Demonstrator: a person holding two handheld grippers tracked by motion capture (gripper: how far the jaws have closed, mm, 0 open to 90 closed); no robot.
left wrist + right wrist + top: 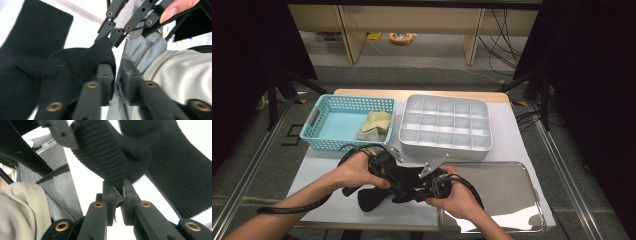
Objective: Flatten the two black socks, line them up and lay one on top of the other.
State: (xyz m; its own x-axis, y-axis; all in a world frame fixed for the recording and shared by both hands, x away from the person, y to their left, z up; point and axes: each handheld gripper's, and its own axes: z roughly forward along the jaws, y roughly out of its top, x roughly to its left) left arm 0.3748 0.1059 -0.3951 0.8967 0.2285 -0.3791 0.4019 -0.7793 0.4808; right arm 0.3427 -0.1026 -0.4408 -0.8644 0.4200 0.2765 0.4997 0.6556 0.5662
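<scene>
A black knitted sock (373,199) lies crumpled on the white table top between the person's two hands. My left gripper (401,189) reaches into it from the left. In the left gripper view its jaws (117,68) stand slightly apart, and a fold of the sock (100,53) is draped over the tip of the left jaw, with no cloth in the gap. My right gripper (414,192) comes in from the right; its jaws (119,187) are pinched on the lower edge of the sock's fold (117,157). The right gripper's tips (112,35) meet the same fold from above.
A blue slotted basket (319,122) holding a beige cloth (376,125) stands at the back left. A grey divided box (444,125) sits at the back right. A shiny metal tray (507,192) lies at the front right, beside the right hand.
</scene>
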